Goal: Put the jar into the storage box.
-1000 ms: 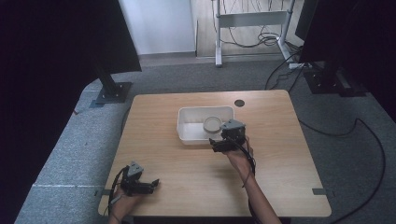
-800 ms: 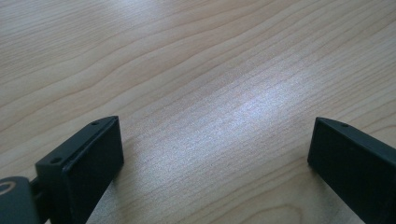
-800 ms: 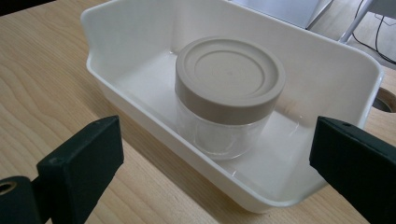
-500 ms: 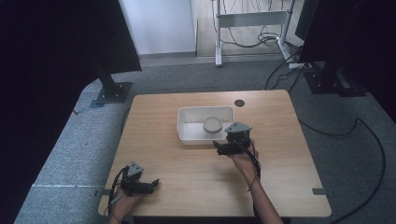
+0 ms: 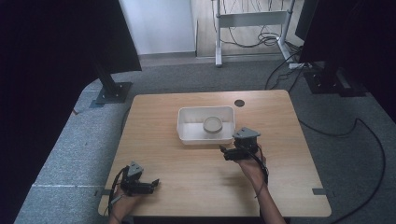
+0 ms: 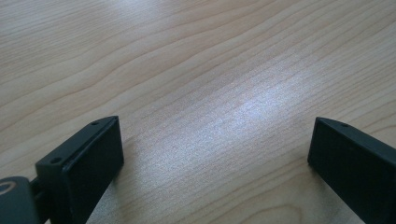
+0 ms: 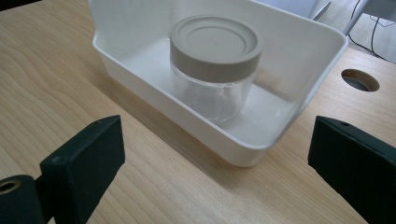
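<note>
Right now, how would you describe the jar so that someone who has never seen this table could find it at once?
On the wooden table, find the white bin near the far middle. The jar stands upright inside it, toward the bin's right end. It is clear with a beige screw lid, the one thing in the bin.

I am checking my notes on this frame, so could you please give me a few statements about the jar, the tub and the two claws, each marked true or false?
1. The jar stands upright inside the white tub. True.
2. The jar has no lid. False: a grey lid sits on it.
3. The right claw is shut on the jar. False: its jaws are wide apart, outside the tub.
4. The left claw is open over bare table. True.
5. The tub lies at the table's near edge. False: it sits toward the far side.
</note>
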Tool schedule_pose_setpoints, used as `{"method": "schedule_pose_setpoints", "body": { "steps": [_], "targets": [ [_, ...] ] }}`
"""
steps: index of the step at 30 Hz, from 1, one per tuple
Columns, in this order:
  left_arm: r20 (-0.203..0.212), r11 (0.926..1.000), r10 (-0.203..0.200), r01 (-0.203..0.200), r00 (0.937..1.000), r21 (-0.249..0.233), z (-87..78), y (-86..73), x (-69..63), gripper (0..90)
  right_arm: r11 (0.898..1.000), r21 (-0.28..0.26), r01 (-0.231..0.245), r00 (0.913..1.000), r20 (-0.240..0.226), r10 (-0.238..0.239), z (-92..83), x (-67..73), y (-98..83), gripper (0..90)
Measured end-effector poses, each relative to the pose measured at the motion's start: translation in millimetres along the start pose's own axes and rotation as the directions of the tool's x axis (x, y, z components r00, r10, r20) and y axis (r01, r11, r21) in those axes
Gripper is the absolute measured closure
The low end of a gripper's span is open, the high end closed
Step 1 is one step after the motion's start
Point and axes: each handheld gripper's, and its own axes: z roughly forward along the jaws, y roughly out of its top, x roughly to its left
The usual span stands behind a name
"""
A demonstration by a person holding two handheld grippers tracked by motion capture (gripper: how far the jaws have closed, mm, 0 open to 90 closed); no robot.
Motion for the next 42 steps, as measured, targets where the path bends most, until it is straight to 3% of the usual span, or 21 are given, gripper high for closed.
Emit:
{"method": "schedule_pose_setpoints", "body": {
  "steps": [42],
  "targets": [
    [0.000, 1.0000, 0.000, 0.000, 1.0000, 0.000, 0.0, 0.0, 0.0, 3.0, 0.999, 0.019, -0.051, 0.9972, 0.055, 0.050, -49.3, -18.6, -48.3, 1.9]
  ]
}}
